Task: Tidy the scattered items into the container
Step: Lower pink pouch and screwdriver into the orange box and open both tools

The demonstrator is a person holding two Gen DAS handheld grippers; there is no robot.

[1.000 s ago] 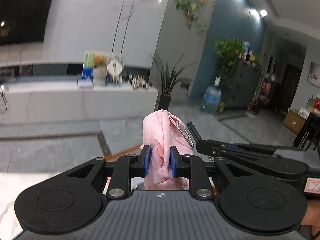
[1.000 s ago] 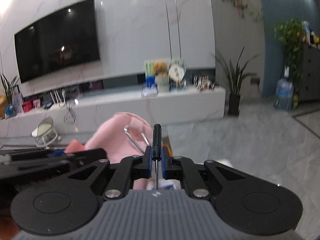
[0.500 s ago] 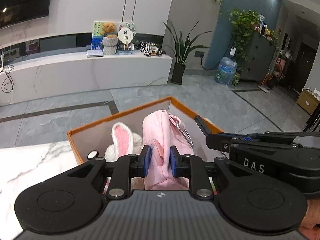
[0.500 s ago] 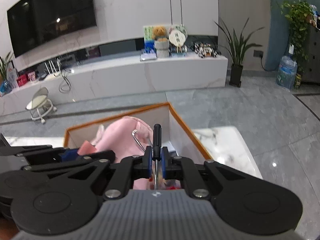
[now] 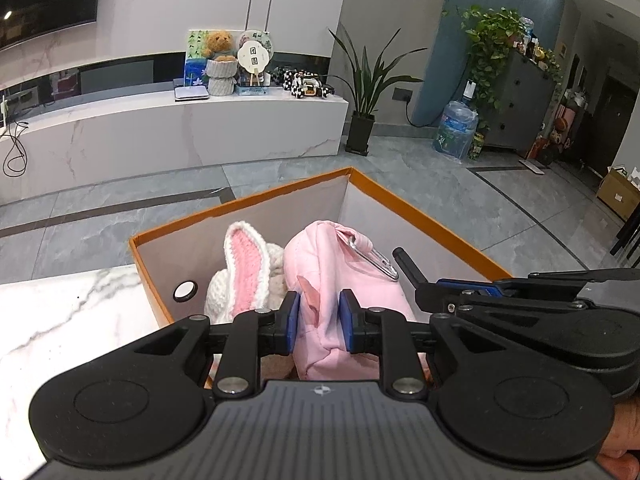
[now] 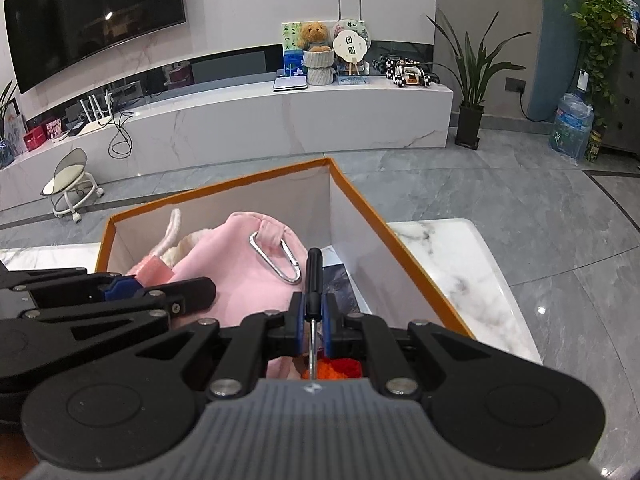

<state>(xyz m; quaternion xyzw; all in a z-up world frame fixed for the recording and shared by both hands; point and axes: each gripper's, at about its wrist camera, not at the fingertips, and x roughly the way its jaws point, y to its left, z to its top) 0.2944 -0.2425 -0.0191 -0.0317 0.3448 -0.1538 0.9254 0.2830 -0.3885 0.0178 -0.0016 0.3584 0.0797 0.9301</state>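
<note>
While both tools hang over an orange-rimmed box point(image 5: 420, 216) on a marble surface point(image 5: 60, 312), the left gripper point(image 5: 319, 322) pinches a pink fabric pouch point(image 5: 340, 272) with a silver carabiner point(image 6: 278, 258). The right gripper point(image 6: 313, 322) clamps a black-handled screwdriver point(image 6: 313, 276). A knitted bunny toy point(image 5: 244, 276) lies inside the box.

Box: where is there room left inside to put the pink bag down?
Inside the box, bare room shows along the far wall and the right wall, past the pink bag. The left side is crowded by the bunny toy. Outside, the marble top right of the box is bare.
</note>
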